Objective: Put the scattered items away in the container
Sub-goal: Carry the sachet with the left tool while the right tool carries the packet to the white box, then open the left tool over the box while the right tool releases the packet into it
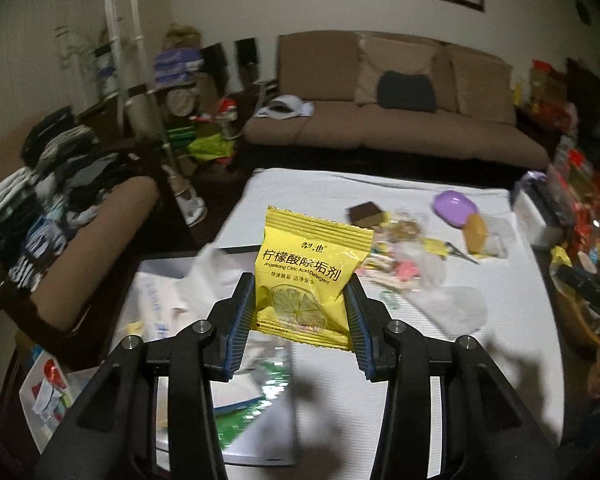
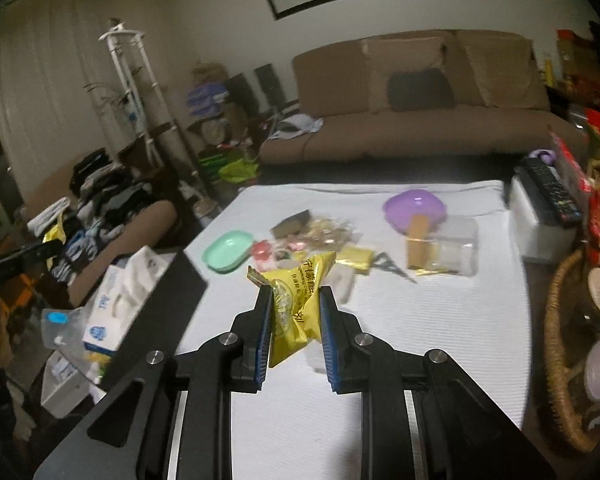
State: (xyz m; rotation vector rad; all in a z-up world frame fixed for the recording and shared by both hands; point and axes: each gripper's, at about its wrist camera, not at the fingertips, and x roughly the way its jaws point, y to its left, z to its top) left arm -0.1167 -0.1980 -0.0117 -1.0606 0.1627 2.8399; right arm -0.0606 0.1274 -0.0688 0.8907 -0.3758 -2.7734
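Observation:
In the left wrist view my left gripper [image 1: 298, 280] is shut on a flat yellow citric-acid detergent sachet [image 1: 312, 256], held upright by its lower sides above the table's left end. Beneath it lies a pale open container [image 1: 244, 458] holding white bags and a green packet. My right gripper [image 2: 296, 292] is shut on a second, crumpled yellow sachet [image 2: 300, 272] above the white tablecloth [image 2: 440, 340]. Scattered farther back are a mint green dish [image 2: 228, 250], a purple bowl [image 2: 414, 204], small scissors [image 2: 392, 264], a brown sponge [image 2: 290, 222] and clear bags.
A wicker basket [image 2: 556, 340] with jars stands off the table's right edge. A remote rests on a white box [image 2: 540, 232] at the far right corner. A tissue pack [image 2: 112, 308] lies left of the table. Behind are a brown sofa [image 2: 420, 136] and a chair piled with clothes [image 1: 60, 200].

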